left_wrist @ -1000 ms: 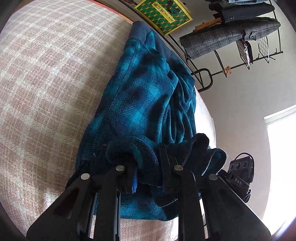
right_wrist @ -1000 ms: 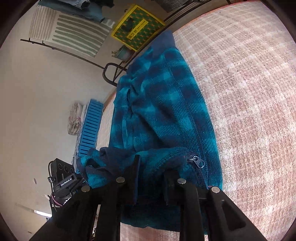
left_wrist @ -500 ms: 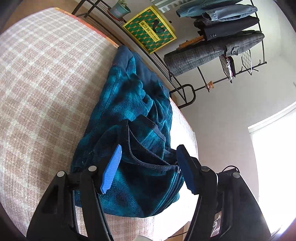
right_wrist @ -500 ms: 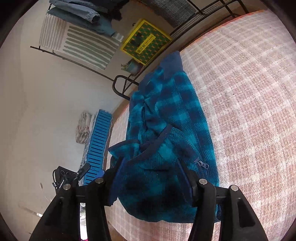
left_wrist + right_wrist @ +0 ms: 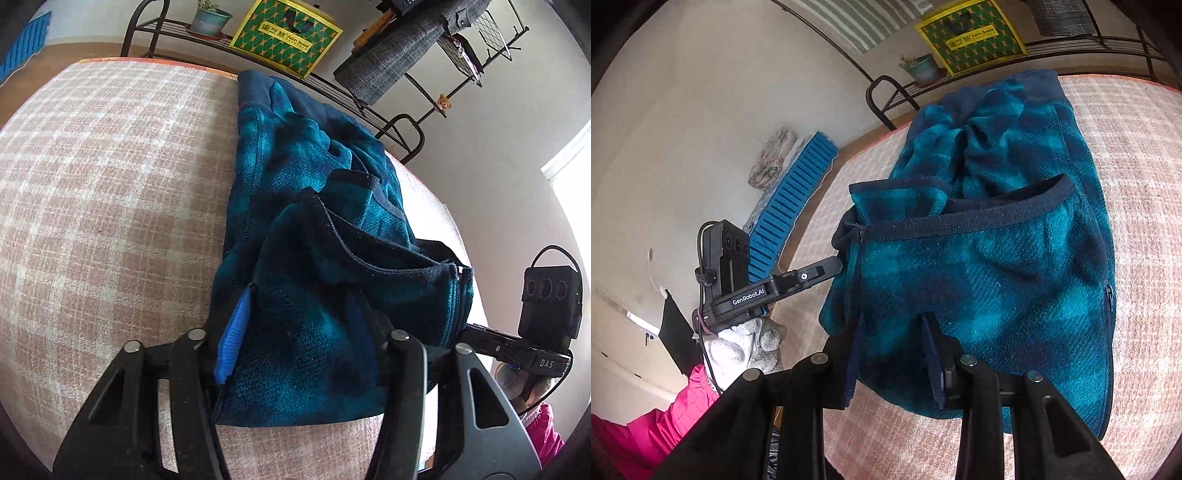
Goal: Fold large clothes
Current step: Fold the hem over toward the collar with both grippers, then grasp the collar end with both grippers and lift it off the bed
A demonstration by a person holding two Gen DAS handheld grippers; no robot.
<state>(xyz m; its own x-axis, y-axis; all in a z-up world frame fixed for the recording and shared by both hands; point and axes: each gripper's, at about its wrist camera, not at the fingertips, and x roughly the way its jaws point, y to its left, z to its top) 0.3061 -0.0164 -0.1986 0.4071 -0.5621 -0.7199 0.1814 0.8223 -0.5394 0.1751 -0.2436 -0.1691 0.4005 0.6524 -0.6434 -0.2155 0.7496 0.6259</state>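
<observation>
Both tongs have let go. A second ago each was clamped on a bunched fold of the teal fleece jacket (image 5: 303,236); half a second ago the jaws had sprung apart, and now the left gripper (image 5: 303,332) stands wide open with the near end of the jacket sitting between its fingers, the blue pad (image 5: 232,339) of one showing and the other half buried behind the cloth. Whether that fleece merely rests against the fingers or is lightly caught, I can't quite tell from this angle, but nothing is pinched. The right gripper (image 5: 894,354) is also open, less widely, its two fingers straddling the near corner of the same bundle without squeezing it.

Just beyond the fingers, the folded-over part now lies on top of the lower layer, its dark-bound hem (image 5: 964,218) running across the bundle. So the fold has been laid down and released, and the jacket stays put on its own, a compact stack on the checked pink blanket (image 5: 110,184).

Farther off, the navy cuff end reaches toward the blanket's far edge. Behind it stand the metal rack (image 5: 399,125), a potted plant (image 5: 208,18) and a yellow-green bag (image 5: 288,37).

I'd judge this fold done; what remains looks like tidying the rumpled middle or one more fold.
</observation>
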